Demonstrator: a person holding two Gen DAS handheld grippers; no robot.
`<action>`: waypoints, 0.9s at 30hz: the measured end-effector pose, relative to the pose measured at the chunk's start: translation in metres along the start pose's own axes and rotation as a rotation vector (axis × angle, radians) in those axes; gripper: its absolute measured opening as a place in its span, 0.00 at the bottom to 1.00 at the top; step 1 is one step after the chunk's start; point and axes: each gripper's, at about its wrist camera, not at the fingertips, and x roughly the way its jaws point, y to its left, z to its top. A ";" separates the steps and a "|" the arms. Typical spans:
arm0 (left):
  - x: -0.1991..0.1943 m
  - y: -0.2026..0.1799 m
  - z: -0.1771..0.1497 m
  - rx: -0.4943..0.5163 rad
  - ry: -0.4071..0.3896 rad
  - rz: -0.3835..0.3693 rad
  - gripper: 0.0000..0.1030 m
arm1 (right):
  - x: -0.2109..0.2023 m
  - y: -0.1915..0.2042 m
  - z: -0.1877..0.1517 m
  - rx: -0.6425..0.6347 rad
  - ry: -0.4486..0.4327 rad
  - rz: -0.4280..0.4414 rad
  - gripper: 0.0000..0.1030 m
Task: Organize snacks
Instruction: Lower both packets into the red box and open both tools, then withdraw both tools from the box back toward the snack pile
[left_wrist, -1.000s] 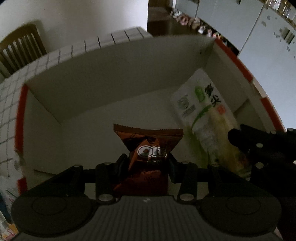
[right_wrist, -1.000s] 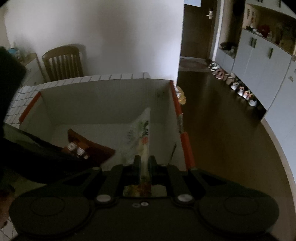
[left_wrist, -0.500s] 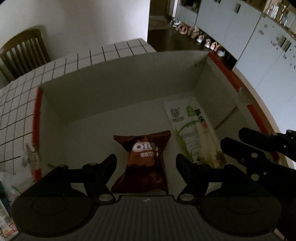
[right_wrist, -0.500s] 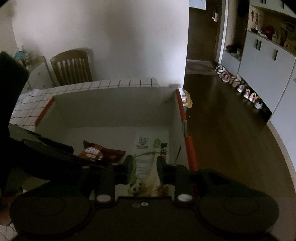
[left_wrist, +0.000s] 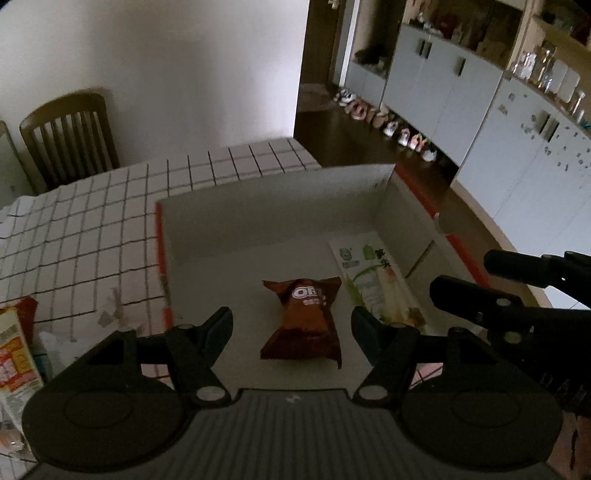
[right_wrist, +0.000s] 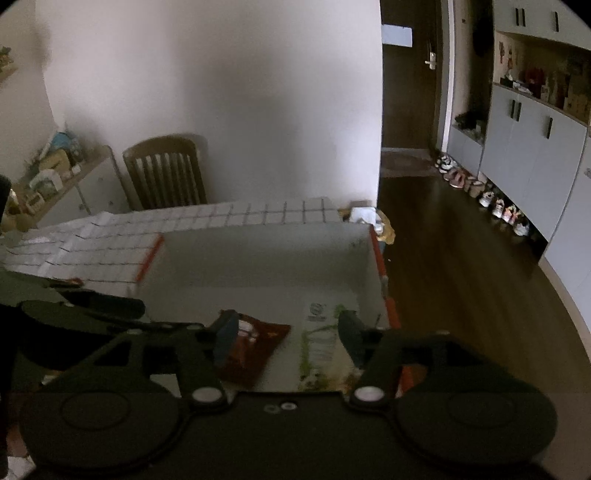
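A brown Oreo packet (left_wrist: 306, 321) lies flat on the floor of a white cardboard box (left_wrist: 277, 206) with an orange-red rim. Just to its right lies a white-and-green snack bag (left_wrist: 373, 280). My left gripper (left_wrist: 291, 328) hangs open above the Oreo packet without touching it. My right gripper (left_wrist: 465, 273) comes in from the right over the box's rim. In the right wrist view its jaws are opening, and the right gripper (right_wrist: 287, 328) holds nothing. The green bag (right_wrist: 321, 343) and the Oreo packet (right_wrist: 255, 350) rest on the box floor (right_wrist: 258, 295) below it.
The box stands at the right end of a white tiled table (left_wrist: 92, 221), beside the drop to a dark wooden floor (right_wrist: 461, 277). A wooden chair (left_wrist: 70, 133) stands behind the table. More snack packets (left_wrist: 14, 354) lie at the table's near left edge.
Both grippers let go of their packets and rose back from the box. The Oreo packet and the green bag now lie flat inside. The right jaws went from shut to wide apart.
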 end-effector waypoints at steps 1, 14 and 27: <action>-0.008 0.003 -0.002 0.006 -0.014 -0.002 0.68 | -0.005 0.003 0.000 -0.001 -0.008 0.003 0.62; -0.070 0.040 -0.029 0.013 -0.099 -0.064 0.71 | -0.052 0.050 -0.007 -0.019 -0.091 0.011 0.86; -0.133 0.094 -0.066 0.019 -0.168 -0.088 0.80 | -0.084 0.104 -0.025 0.033 -0.150 0.022 1.00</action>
